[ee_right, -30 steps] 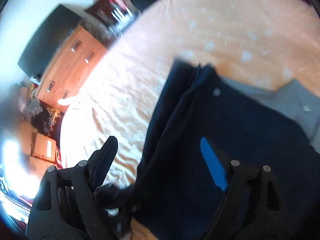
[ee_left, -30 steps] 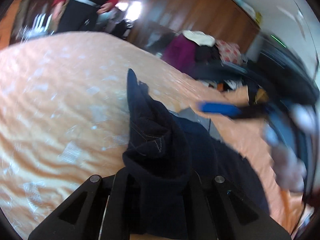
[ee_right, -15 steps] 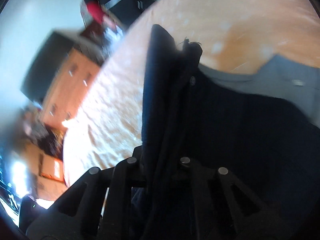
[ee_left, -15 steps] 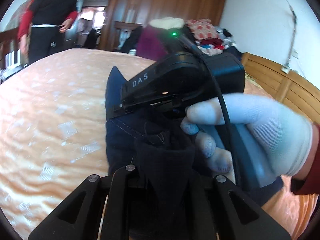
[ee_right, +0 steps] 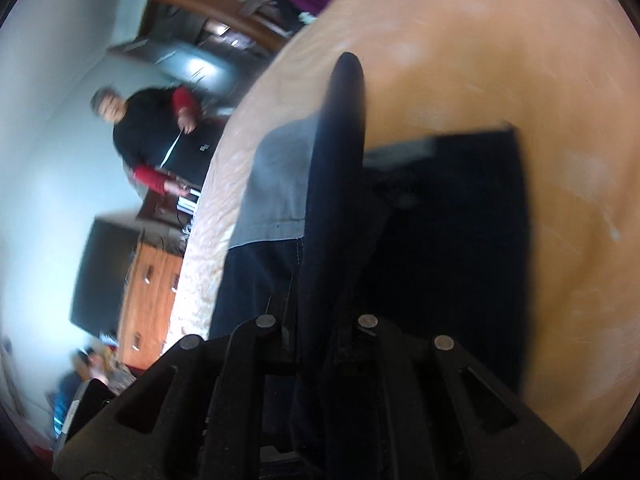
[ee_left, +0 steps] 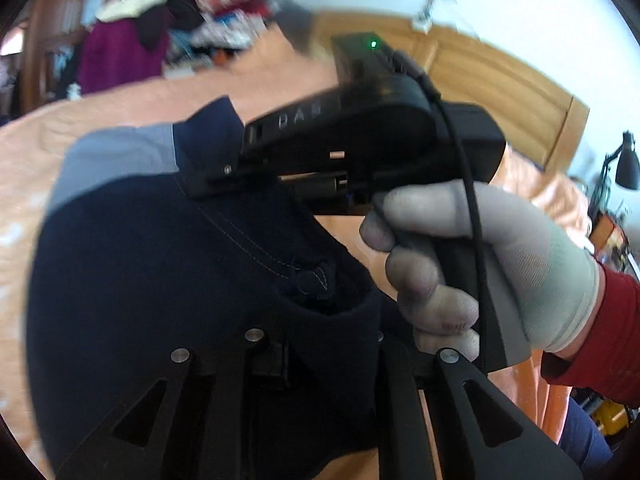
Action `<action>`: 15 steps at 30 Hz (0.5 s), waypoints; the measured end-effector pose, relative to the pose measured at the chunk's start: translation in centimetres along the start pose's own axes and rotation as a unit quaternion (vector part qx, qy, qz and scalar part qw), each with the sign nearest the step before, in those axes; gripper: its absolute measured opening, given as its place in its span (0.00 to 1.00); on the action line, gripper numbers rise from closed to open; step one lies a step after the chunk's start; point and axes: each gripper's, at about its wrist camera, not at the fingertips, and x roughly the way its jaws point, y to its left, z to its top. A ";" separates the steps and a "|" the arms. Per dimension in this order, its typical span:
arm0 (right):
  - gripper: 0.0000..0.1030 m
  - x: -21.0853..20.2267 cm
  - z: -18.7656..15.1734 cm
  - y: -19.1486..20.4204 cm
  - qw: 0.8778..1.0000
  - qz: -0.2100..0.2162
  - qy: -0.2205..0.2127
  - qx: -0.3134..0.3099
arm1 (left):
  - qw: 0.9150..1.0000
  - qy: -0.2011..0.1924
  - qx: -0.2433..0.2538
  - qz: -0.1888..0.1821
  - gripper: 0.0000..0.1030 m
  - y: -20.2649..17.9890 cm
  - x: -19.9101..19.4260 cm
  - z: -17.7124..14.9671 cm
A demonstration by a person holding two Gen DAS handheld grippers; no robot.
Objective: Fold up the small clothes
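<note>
On the orange bedspread (ee_right: 500, 60), which fills most of both views, lies the one thing being worked: a dark navy garment (ee_left: 140, 280) with a pale grey panel (ee_left: 120, 160) at its far side and light stitching along a seam. It looks like a small pair of trousers or shorts, though the exact kind cannot be told. Part of it rests flat on the bedspread; the near edge is raised off it and bunched.

Beyond the bedspread stand a wooden headboard (ee_left: 500, 80), a wardrobe with a heap of clothes (ee_left: 180, 12) and a chest of drawers (ee_right: 148, 300), and a second person (ee_right: 160, 140) stands beside the bed.

The left gripper (ee_left: 320, 320) is clenched on a thick fold of the navy cloth, which wells up between its jaws. The right gripper (ee_right: 320, 328) likewise bites a raised ridge of the same garment, seen edge-on running away from the camera. In the left view it crosses just above the garment, held by a gloved hand (ee_left: 480, 272) with a red sleeve.

Both tongs sit very close together on the cloth, so the likely trouble is a crooked fold: the unheld far corners may drag or curl as the edge is carried over. The bunched grip could also slip a layer, leaving the fold uneven, and the two tools may knock together.
</note>
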 end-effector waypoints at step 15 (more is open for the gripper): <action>0.61 -2.0 -0.9 -4.6 0.994 0.071 0.035 0.073 | 0.997 0.062 0.042 0.019 0.39 -4.5 0.5 -3.6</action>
